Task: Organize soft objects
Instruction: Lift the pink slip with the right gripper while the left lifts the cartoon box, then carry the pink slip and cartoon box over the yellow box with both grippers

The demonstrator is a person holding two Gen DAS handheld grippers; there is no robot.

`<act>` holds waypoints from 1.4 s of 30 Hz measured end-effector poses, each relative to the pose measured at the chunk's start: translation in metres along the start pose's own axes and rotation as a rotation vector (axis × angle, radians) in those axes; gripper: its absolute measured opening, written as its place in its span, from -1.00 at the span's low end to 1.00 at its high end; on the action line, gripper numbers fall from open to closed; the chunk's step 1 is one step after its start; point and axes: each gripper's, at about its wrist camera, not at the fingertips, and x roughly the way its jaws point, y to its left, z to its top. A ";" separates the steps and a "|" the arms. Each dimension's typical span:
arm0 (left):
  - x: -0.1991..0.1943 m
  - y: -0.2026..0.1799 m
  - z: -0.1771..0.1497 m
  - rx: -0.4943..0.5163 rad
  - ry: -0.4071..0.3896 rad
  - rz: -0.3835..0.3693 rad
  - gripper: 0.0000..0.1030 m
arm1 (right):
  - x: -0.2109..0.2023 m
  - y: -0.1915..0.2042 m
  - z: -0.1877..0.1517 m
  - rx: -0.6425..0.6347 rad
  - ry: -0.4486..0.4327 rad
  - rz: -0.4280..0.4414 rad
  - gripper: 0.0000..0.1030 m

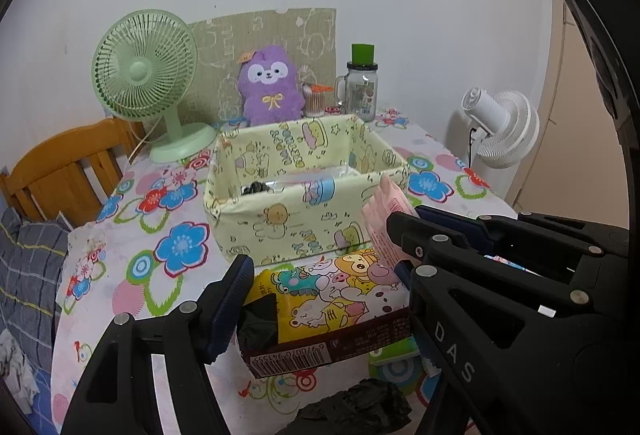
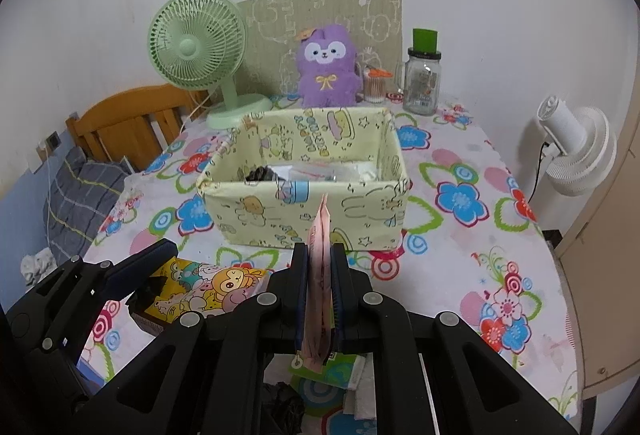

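Observation:
A yellow cartoon-print fabric box point(image 1: 288, 223) point(image 2: 304, 211) stands mid-table with clear bags and a dark item inside. My right gripper point(image 2: 320, 263) is shut on a flat pink packet point(image 2: 319, 275), held upright in front of the box; the packet point(image 1: 386, 223) and right gripper also show in the left wrist view point(image 1: 400, 235). My left gripper point(image 1: 324, 295) is open around a cartoon-print tissue pack point(image 1: 332, 303) point(image 2: 204, 287) lying on the table, fingers on either side of it, not closed.
At the back stand a green fan point(image 1: 144, 75), a purple plush point(image 1: 270, 83), a cotton-swab jar point(image 1: 314, 99) and a glass mug jar point(image 1: 362, 87). A white fan point(image 2: 576, 151) stands off-table right, a wooden chair point(image 1: 68, 167) left. A green tissue pack point(image 2: 340, 371) and black bag point(image 1: 360, 407) lie near the front edge.

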 end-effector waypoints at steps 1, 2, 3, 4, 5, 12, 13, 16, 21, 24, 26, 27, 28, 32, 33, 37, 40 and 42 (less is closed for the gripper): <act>-0.001 0.000 0.001 0.000 -0.002 0.000 0.43 | -0.002 0.000 0.001 0.000 -0.002 0.000 -0.75; -0.003 -0.001 0.003 0.001 -0.007 0.000 0.43 | -0.003 0.000 0.002 -0.001 -0.005 -0.001 -0.75; -0.004 -0.001 0.004 0.001 -0.009 -0.001 0.43 | -0.005 0.001 0.003 -0.003 -0.008 -0.002 -0.75; -0.005 0.000 0.005 0.001 -0.011 -0.002 0.43 | -0.007 0.001 0.005 -0.003 -0.011 -0.004 -0.76; -0.007 0.000 0.007 0.001 -0.015 -0.003 0.43 | -0.009 0.001 0.006 -0.004 -0.013 -0.005 -0.76; -0.018 -0.002 0.018 0.006 -0.046 -0.011 0.43 | -0.023 0.000 0.017 -0.010 -0.041 -0.019 -0.75; -0.019 -0.002 0.020 0.007 -0.050 -0.012 0.43 | -0.024 0.000 0.018 -0.010 -0.044 -0.020 -0.75; -0.022 -0.003 0.023 0.010 -0.060 -0.015 0.43 | -0.029 0.000 0.022 -0.012 -0.054 -0.026 -0.75; -0.025 -0.002 0.031 0.015 -0.075 -0.014 0.43 | -0.033 0.000 0.030 -0.013 -0.069 -0.028 -0.75; -0.026 -0.002 0.036 0.018 -0.081 -0.011 0.43 | -0.033 0.000 0.034 -0.011 -0.077 -0.026 -0.76; -0.025 -0.001 0.038 0.018 -0.082 -0.009 0.43 | -0.033 0.000 0.037 -0.012 -0.078 -0.025 -0.75; -0.024 -0.001 0.039 0.019 -0.083 -0.008 0.43 | -0.032 0.000 0.038 -0.012 -0.080 -0.024 -0.75; -0.023 0.000 0.040 0.020 -0.084 -0.007 0.43 | -0.031 0.000 0.039 -0.012 -0.080 -0.024 -0.76; -0.019 0.002 0.045 0.024 -0.085 0.000 0.43 | -0.026 -0.001 0.045 -0.005 -0.086 -0.017 -0.75; -0.017 0.003 0.047 0.022 -0.085 0.004 0.43 | -0.024 -0.001 0.047 -0.001 -0.088 -0.012 -0.75; -0.011 0.007 0.054 0.019 -0.083 0.007 0.43 | -0.016 0.000 0.055 -0.007 -0.090 -0.011 -0.75; -0.006 0.010 0.059 0.017 -0.084 0.008 0.43 | -0.012 -0.001 0.059 -0.008 -0.091 -0.011 -0.75; 0.000 0.011 0.064 0.013 -0.084 0.008 0.43 | -0.007 -0.002 0.065 -0.008 -0.090 -0.011 -0.75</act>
